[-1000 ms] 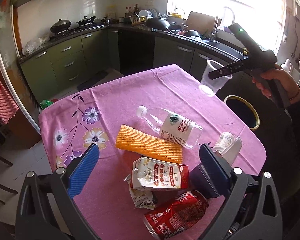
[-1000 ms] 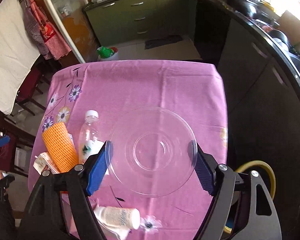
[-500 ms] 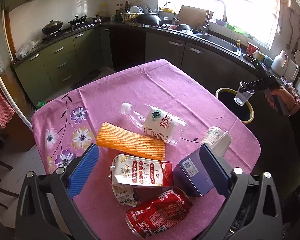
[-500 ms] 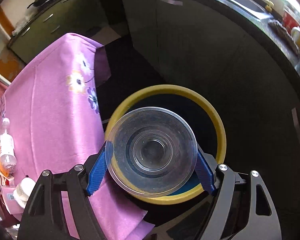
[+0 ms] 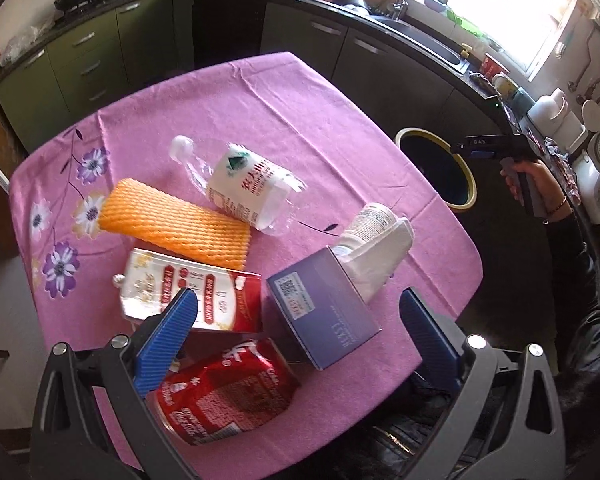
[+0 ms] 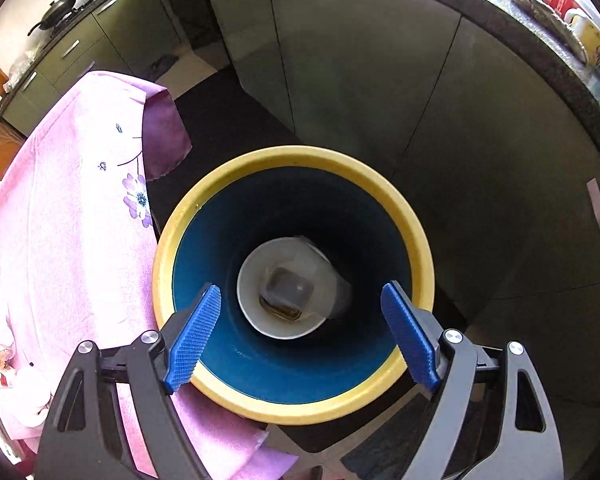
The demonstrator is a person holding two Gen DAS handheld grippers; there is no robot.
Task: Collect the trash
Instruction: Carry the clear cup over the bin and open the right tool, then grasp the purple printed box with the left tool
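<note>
The right gripper point(image 6: 300, 334) points steeply down over the trash bin point(image 6: 416, 232), a round bin with a yellow rim and a blue inner wall that stands on the floor just beside the table point(image 5: 260, 104). Its jaws are opening and nothing is between them. A clear plastic cup point(image 6: 312, 280) lies on its side at the bottom of the bin, on a white dish point(image 6: 252, 300).

The left gripper point(image 5: 296, 340) hangs over the near edge of the table with its jaws spread wide and grips nothing. Below and between its blue pads lie a red cola can point(image 5: 228, 396) and a purple box point(image 5: 324, 312). A red-and-white pouch point(image 5: 196, 292) sits partly under the left pad. Farther back on the pink floral cloth lie an orange foam net point(image 5: 176, 224), a clear water bottle point(image 5: 244, 188) on its side, and a small white bottle point(image 5: 370, 222) beside crumpled tissue point(image 5: 384, 260).
</note>
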